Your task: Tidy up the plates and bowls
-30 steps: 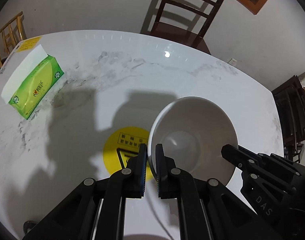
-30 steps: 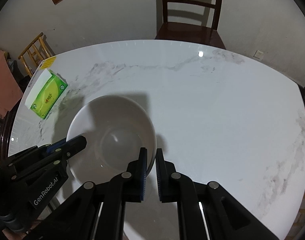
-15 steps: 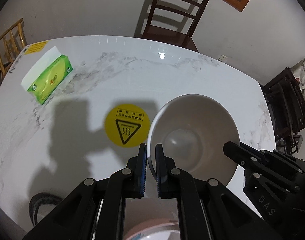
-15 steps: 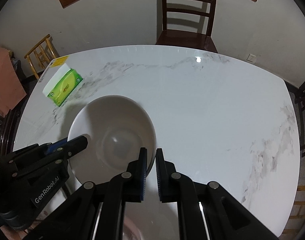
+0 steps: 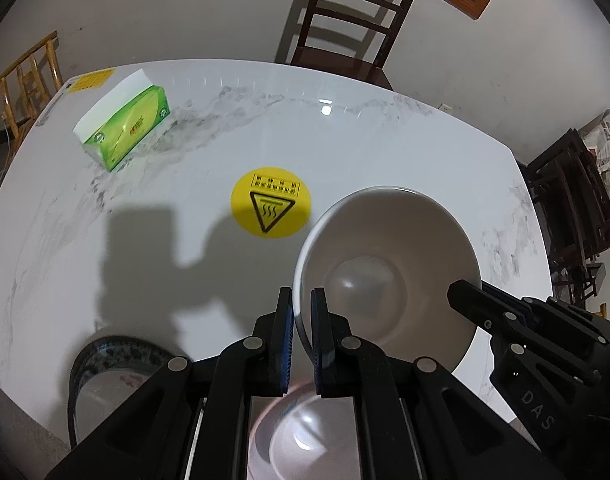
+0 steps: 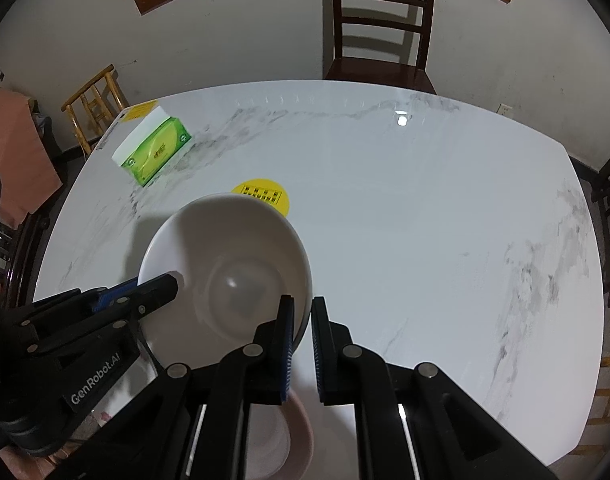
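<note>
The white bowl (image 5: 385, 276) hung above the marble table (image 5: 185, 280), its rim clamped by my left gripper (image 5: 303, 344); that view alone showed the pink-rimmed bowl (image 5: 301, 436) and patterned plate (image 5: 105, 364) below. From the right, my right gripper (image 6: 303, 344) pinched the opposite rim. I judged both hands should descend together, level, to nest it.

The glossy white marble-look table (image 5: 385, 152) mirrors a lamp, the white bowl (image 5: 389, 264) looks smooth glazed ceramic, and the chair (image 6: 381, 32) is dark varnished wood.
</note>
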`<state>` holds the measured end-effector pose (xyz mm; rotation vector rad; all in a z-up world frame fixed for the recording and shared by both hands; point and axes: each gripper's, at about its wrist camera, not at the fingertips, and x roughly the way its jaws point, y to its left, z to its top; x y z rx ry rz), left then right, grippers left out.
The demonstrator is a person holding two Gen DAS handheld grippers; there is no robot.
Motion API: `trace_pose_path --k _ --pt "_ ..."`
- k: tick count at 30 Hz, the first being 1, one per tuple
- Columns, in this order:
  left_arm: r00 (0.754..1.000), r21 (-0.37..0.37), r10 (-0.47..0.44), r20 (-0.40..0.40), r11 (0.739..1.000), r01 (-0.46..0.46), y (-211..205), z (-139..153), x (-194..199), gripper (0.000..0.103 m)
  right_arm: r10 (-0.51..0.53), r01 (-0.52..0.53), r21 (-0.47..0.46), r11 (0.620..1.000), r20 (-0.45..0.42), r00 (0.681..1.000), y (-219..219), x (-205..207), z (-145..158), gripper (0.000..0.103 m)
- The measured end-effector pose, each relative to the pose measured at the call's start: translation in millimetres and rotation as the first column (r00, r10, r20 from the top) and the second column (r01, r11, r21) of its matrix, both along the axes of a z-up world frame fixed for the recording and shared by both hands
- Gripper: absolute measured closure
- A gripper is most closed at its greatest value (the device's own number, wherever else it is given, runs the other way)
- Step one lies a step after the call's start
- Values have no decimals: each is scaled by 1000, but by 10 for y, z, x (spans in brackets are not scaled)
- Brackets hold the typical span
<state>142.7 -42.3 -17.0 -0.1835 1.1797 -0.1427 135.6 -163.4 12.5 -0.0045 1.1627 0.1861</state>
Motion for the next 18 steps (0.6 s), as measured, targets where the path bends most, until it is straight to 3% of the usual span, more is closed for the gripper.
trace_pose_path --k 11,18 --pt "999 34 -9 38 999 8 13 99 -450 97 4 -4 18 1000 2 1000 38 -445 -1 94" --pt "999 43 -25 21 999 24 4 37 -668 97 5 -4 20 1000 -9 1000 20 -656 -44 94"
